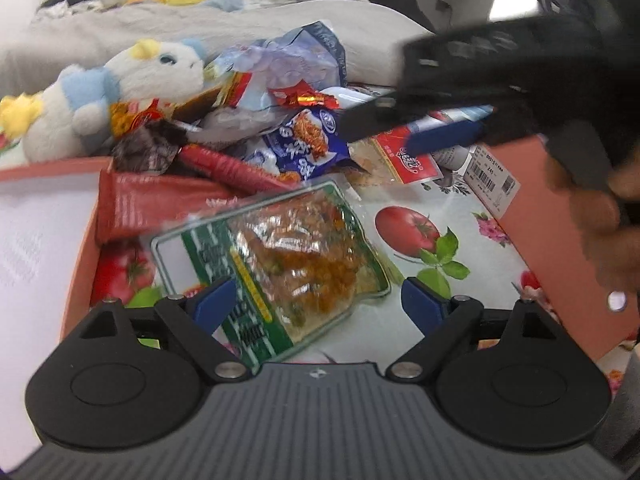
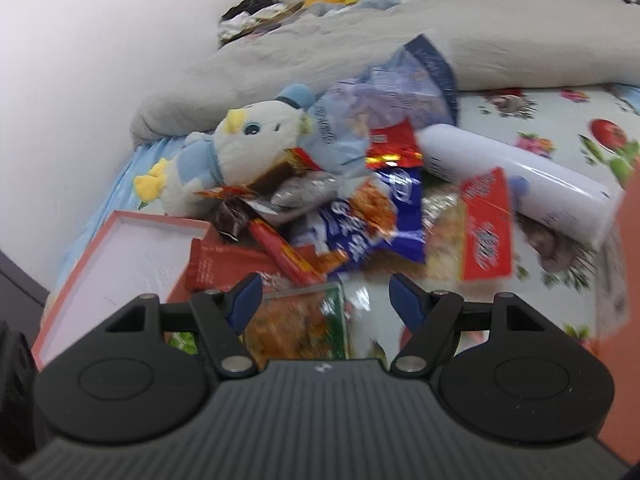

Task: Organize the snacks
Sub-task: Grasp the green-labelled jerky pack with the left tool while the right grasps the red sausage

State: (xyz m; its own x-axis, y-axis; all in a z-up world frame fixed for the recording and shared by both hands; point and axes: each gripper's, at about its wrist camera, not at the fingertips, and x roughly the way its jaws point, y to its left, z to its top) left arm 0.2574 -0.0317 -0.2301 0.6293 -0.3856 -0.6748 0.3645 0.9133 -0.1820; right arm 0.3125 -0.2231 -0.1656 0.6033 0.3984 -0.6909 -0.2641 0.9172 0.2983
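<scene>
A heap of snack packets lies on a tomato-print sheet (image 1: 400, 316). Nearest me is a clear bag with a green border and orange pieces (image 1: 288, 256), flat on the sheet. My left gripper (image 1: 318, 304) is open, its blue fingers on either side of this bag's near end without pressing it. Behind it lie a blue packet (image 1: 304, 148), a red flat packet (image 1: 156, 208) and a red-labelled bag (image 1: 404, 156). My right gripper (image 1: 400, 132) reaches in from the upper right over that bag. In the right wrist view the right gripper (image 2: 326, 304) is open above the green-bordered bag (image 2: 296, 320), nothing between its fingers.
A white and blue plush toy (image 2: 240, 152) leans on the heap's left. A white bottle (image 2: 512, 176) lies at the right. A pink box lid (image 2: 120, 264) sits on the left and a pink box wall (image 1: 560, 220) on the right. A grey quilt (image 2: 400, 40) lies behind.
</scene>
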